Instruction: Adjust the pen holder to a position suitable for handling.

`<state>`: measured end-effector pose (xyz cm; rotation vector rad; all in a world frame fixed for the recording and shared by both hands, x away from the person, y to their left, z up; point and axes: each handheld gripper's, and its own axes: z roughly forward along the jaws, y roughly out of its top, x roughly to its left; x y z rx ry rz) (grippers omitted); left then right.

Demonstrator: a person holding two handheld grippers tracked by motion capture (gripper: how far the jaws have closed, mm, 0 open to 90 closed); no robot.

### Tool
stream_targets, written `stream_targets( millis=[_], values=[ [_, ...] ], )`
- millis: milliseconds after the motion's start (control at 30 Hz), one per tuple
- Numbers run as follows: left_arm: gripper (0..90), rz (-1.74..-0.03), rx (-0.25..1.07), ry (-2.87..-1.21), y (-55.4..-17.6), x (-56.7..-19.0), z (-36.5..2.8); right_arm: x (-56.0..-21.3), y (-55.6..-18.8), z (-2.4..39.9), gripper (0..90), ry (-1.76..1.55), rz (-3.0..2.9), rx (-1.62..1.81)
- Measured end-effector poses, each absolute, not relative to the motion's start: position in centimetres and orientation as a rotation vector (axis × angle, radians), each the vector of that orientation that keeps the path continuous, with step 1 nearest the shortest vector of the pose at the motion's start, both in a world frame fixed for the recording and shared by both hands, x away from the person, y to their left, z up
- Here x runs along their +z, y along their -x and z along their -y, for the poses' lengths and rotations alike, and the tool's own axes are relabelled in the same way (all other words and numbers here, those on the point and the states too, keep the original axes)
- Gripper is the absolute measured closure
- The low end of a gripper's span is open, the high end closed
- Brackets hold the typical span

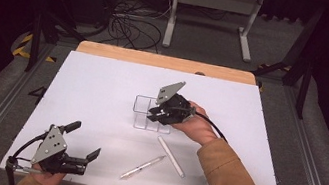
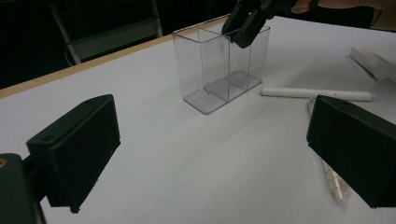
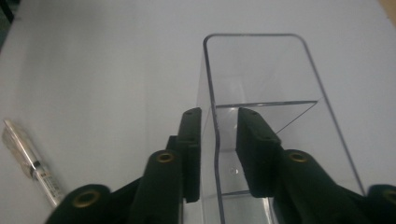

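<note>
table (image 1: 104, 77): white sheet over a wooden top, a strip of bare wood showing along the far edge. clear organizer box (image 1: 146, 113) stands upright on the sheet near its centre, inner dividers splitting it into compartments. white marker (image 1: 171, 156) lies flat on the near side of the box, slightly right of it. clear pen (image 1: 142, 167) lies flat just left of the marker, further from the box, the two apart.

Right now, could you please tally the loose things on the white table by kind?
Clear organiser: 1
Pens: 2, one white, one clear
White box: 1
Total: 4
</note>
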<state>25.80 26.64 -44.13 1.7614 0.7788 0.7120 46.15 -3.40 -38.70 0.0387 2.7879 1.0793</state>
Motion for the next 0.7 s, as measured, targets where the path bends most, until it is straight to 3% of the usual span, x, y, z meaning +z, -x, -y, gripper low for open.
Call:
stream_targets(
  millis=[167, 367, 700],
  values=[
    [2.4, -0.784, 0.691, -1.758, -26.0, -44.1, -26.5, -36.9, -44.7, 5.0, 42.4, -0.111, -2.643, 1.207],
    [1.6, -0.782, 0.657, -1.753, -26.4, -43.7, -26.1, -35.4, -43.4, 6.7, 27.3, -0.200, -2.569, 1.329],
    [2.6, -0.836, 0.624, -1.728, -27.4, -43.5, -25.7, -34.4, -42.1, 8.7, 18.4, -0.288, -2.489, 1.392]
  ],
)
